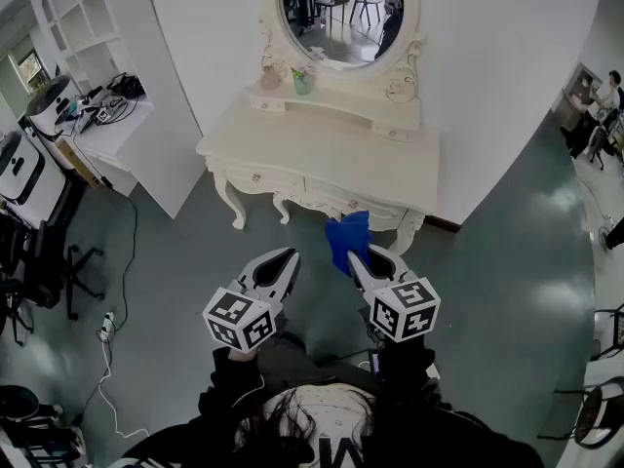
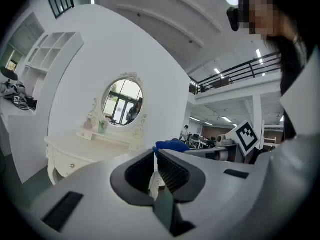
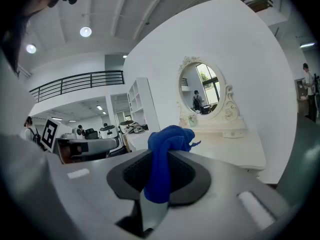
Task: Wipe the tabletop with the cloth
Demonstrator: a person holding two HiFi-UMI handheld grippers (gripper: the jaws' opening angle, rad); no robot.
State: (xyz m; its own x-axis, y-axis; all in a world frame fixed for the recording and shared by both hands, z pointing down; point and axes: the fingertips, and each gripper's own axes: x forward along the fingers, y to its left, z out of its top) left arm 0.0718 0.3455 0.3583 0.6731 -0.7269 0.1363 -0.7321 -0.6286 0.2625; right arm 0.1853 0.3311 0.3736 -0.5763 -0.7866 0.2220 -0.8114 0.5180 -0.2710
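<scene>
Cream vanity tabletop (image 1: 322, 144) stands ahead of me against the white wall, with neither gripper touching it. My right gripper (image 1: 357, 257) pinches the blue cloth (image 1: 347, 240), which bunches up past its jaw tips. My left gripper (image 1: 291, 254) is pressed together on nothing. With the cloth wadded so tightly, I risk scraping bare jaws across the top, or knocking the small cup (image 1: 303, 83) on the mirror shelf.

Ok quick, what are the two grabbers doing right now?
Left gripper: closed, holding nothing.
Right gripper: closed on the blue cloth.
</scene>
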